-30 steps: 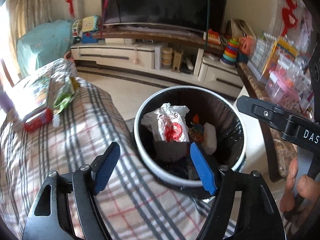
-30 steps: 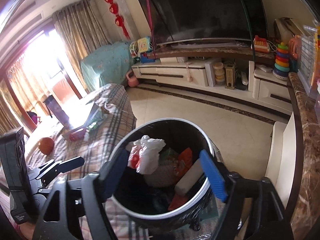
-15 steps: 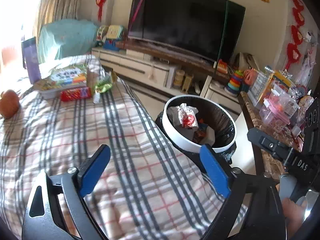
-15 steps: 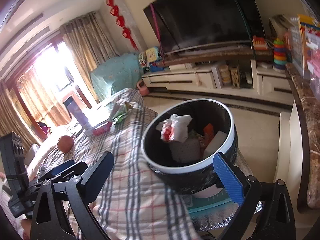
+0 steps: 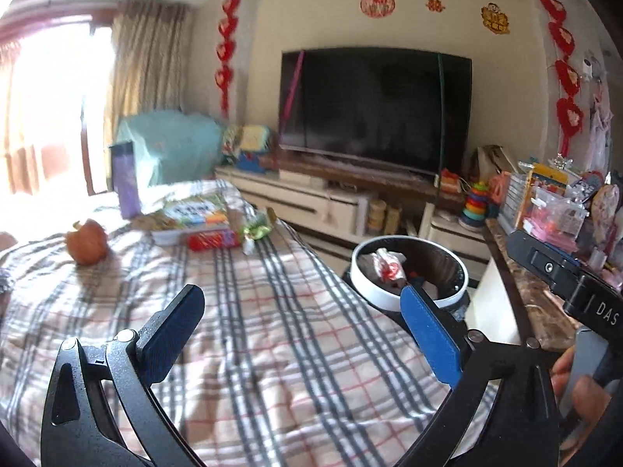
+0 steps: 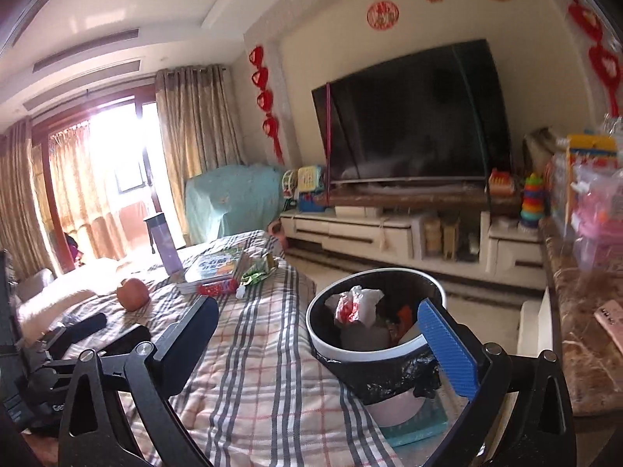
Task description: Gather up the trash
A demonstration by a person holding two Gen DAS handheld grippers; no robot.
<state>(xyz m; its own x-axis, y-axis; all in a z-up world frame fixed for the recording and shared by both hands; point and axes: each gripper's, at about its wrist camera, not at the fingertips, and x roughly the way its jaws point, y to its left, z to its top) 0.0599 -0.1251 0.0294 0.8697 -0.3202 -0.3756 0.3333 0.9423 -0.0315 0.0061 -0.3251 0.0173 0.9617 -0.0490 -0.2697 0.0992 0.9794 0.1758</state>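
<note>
Left gripper (image 5: pixel 300 327) and right gripper (image 6: pixel 319 338): jaws opening, spread wide, nothing between them. Trash bin (image 6: pixel 436 292) at 2 o'clock off the plaid tabletop (image 5: pixel 272 330); crumpled white wrapper (image 6: pixel 356 305) inside.

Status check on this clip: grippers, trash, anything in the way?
Left gripper and right gripper both open, empty. Trash bin lined, partly filled. Green wrapper and red packet on the plaid blanket. Path looks clear.

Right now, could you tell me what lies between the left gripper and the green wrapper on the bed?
Only bare plaid blanket between the open left gripper and green wrapper, as the left wrist view shows.
</note>
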